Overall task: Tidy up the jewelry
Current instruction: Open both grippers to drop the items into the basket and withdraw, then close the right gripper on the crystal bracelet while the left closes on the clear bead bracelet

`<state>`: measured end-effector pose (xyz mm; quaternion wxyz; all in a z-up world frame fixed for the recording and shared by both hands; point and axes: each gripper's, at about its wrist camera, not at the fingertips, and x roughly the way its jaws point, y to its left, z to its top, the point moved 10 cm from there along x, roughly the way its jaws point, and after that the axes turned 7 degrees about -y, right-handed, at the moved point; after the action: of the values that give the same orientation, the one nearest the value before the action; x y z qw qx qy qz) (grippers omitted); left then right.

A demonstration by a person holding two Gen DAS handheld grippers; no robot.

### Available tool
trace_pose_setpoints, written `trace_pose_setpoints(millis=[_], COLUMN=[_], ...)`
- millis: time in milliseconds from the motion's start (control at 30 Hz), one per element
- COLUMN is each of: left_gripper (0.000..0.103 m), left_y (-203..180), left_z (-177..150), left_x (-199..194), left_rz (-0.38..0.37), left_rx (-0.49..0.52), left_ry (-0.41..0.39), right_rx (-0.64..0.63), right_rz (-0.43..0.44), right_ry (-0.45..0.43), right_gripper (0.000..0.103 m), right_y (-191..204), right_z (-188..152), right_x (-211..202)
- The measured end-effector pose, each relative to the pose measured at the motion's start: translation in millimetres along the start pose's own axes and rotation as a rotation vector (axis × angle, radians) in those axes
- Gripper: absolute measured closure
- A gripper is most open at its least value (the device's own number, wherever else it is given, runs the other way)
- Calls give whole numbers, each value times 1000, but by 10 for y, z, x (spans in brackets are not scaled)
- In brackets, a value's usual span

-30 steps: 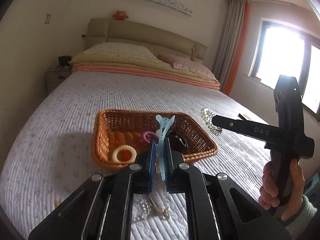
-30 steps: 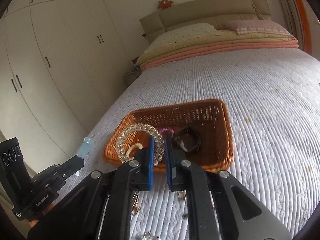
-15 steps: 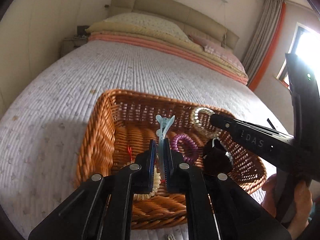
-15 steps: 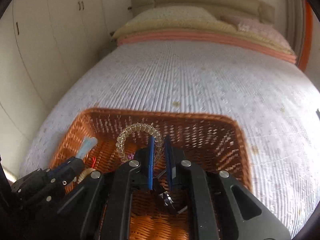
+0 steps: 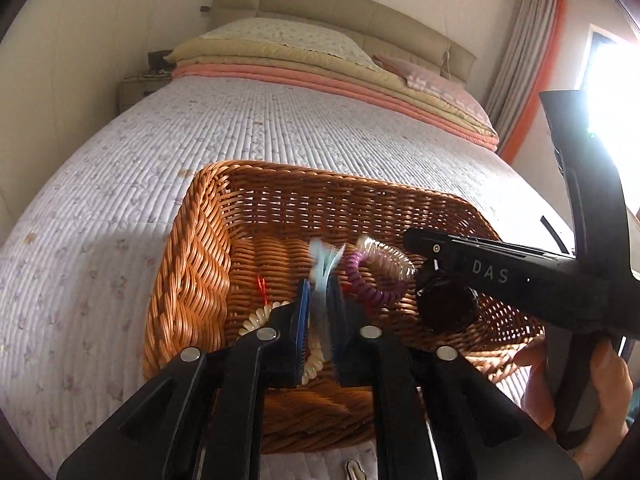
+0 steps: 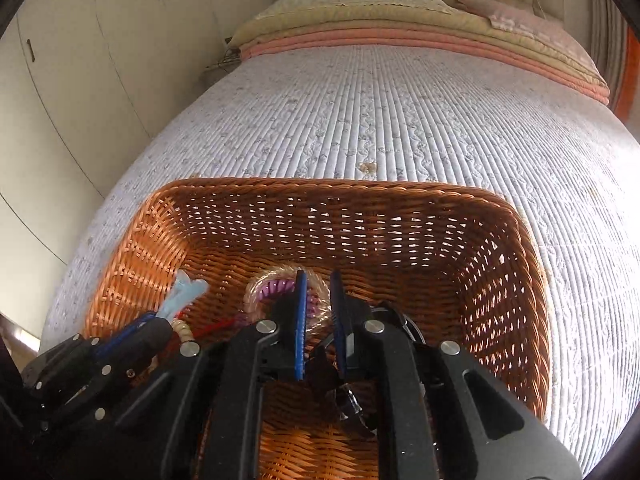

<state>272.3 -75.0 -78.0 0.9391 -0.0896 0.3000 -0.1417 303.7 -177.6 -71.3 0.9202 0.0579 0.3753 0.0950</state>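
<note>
An orange wicker basket (image 5: 192,264) sits on the bed; it also shows in the right wrist view (image 6: 400,200). My left gripper (image 5: 319,292) is over the basket with a light blue hair clip (image 5: 325,258) blurred between its fingers, which stand slightly apart. My right gripper (image 6: 318,280) is low inside the basket, fingers slightly apart, with the clear coil bracelet (image 6: 280,276) lying on a purple coil tie (image 5: 362,280) just ahead. A cream coil tie (image 5: 256,318) and a dark round piece (image 5: 446,306) also lie in the basket.
The quilted bed cover (image 6: 400,120) spreads around the basket. Folded blankets and pillows (image 5: 304,52) lie at the headboard. White wardrobes (image 6: 80,60) stand to the left. A small metal piece (image 5: 354,470) lies on the cover before the basket.
Both grippers have moved down into the basket. The right gripper's fingers have parted and the clear bracelet now rests on the purple tie. The left fingers have parted and the blue clip is blurred.
</note>
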Motion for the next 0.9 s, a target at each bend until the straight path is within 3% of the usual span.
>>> trace_pose_setpoints(millis=[100, 200, 333, 400, 433, 467, 500, 633, 700, 900], left_gripper=[88, 71, 66, 59, 58, 58, 58, 56, 52, 51], left_y=[-42, -142, -215, -214, -210, -205, -196, -165, -130, 10], left_z=[48, 142, 184, 175, 163, 151, 127, 27, -42, -318], left_x=[-177, -526, -1037, -1317, -1444, -1537, -1642, -1928, -2049, -2143], left_rz=[-15, -71, -109, -114, -119, -124, -129, -129, -134, -113], left_rx=[-4, 2, 21, 26, 25, 22, 17, -3, -19, -49], left_ry=[-26, -84, -149, -181, -195, -203, -211, -227, -232, -205], right_rx=[5, -1, -23, -28, -22, -17, -16, -37, -47, -89], right_rz=[11, 24, 57, 80, 101, 116, 126, 142, 142, 83], right_ry=[-10, -31, -88, -115, -129, -143, -158, -205, -216, -205], right_gripper=[91, 91, 89, 80, 74, 62, 58, 58, 52, 49], right_y=[-12, 25, 130, 209, 247, 271, 293, 372, 396, 380], right_z=[3, -17, -53, -116, -155, -189, -221, -425, -556, -1163], right_x=[-108, -317, -724, -969, -1100, -1210, -1305, -1693, -1823, -1927])
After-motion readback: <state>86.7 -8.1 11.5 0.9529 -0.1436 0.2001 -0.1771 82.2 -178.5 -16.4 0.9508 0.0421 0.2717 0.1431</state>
